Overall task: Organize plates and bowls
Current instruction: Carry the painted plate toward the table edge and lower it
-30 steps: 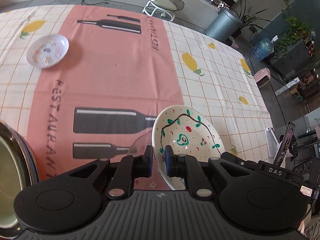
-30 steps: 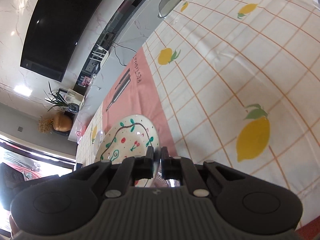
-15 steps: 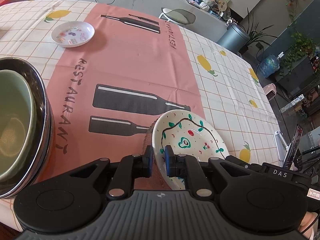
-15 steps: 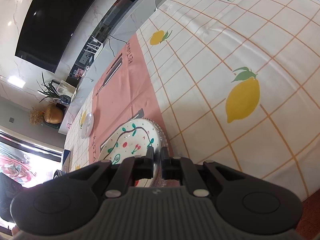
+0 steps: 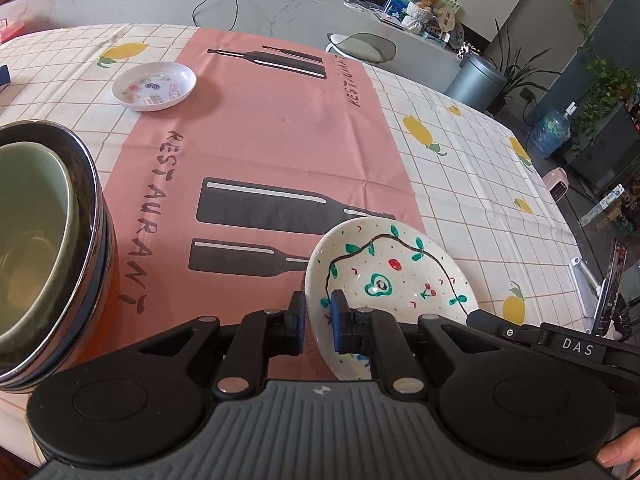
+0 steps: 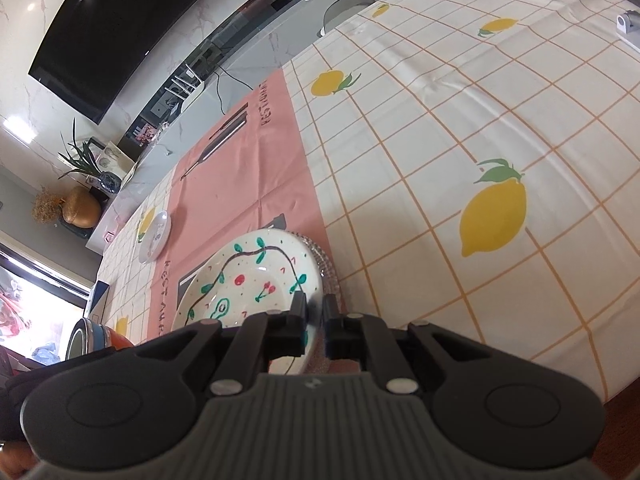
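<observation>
Left gripper [image 5: 318, 322] is clamped on the near rim of the white hand-painted ceramic bowl [image 5: 386, 276], one blue pad inside the wall and one outside; right gripper [image 6: 314, 320] is clamped on the rim at the opposite side, so we have the bowl pinched from both sides at once. In the right wrist view a clear ribbed glass dish [image 6: 326, 264] shows under and behind the bowl's far edge; we cannot tell whether the right pads also catch its rim. The bowl sits low over the pink runner with printed black bottles [image 5: 256, 152], near the front edge of the lemon-print checked tablecloth [image 6: 460, 152]; whether it rests on the cloth or hangs just clear we cannot tell. We judge it stiff, fairly heavy for its size, glazed and therefore slick, and breakable on a knock. The rim is the only sensible hold: thin enough for the pads, but a one-sided pinch would let it swing, so two opposed rim grips suit it. Appearance: white glaze, a dark looping vine with green leaves, red cherries, a green avocado figure, small red ticks. A stack of nested bowls, pale green inside a steel one [image 5: 44, 240], stands at left, and a small white saucer with stickers [image 5: 154, 86] lies well apart, farther back.
</observation>
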Available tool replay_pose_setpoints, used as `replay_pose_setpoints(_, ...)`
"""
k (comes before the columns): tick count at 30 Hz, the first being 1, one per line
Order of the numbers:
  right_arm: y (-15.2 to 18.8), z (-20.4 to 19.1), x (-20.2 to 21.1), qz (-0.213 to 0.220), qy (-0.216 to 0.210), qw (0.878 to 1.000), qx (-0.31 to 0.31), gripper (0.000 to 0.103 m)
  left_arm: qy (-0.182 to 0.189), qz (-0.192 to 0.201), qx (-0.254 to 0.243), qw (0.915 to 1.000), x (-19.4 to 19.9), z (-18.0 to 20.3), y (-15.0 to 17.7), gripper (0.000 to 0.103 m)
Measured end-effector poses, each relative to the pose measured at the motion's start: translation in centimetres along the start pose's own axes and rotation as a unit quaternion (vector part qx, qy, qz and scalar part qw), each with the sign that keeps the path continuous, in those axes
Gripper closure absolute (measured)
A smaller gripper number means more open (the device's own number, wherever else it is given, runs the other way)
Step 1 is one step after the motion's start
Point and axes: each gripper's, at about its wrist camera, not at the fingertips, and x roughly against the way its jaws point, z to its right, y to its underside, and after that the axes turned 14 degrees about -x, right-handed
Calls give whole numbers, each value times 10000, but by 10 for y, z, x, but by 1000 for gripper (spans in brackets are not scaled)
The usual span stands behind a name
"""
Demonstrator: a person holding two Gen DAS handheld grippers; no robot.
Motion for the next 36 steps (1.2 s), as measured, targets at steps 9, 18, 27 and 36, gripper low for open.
replay_pose_setpoints(9, 5, -8, 2, 185, 201, 9994, 194, 97, -25, -15, -5, 10000, -5, 1, 4, 88)
replay_pose_setpoints(18, 11, -13, 0, 361, 380, 9979, 375, 97, -241, 65, -175, 9995, -6, 10, 7, 88)
replay_pose_setpoints(27, 20, -28, -1, 611, 694, 9919, 869, 97, -490, 76, -375, 9981, -7, 18, 10, 90)
replay_pose_setpoints(36, 27, -36, -6, 702, 1004, 9842, 1282, 96, -502, 105, -329, 9981, -7, 18, 11, 90)
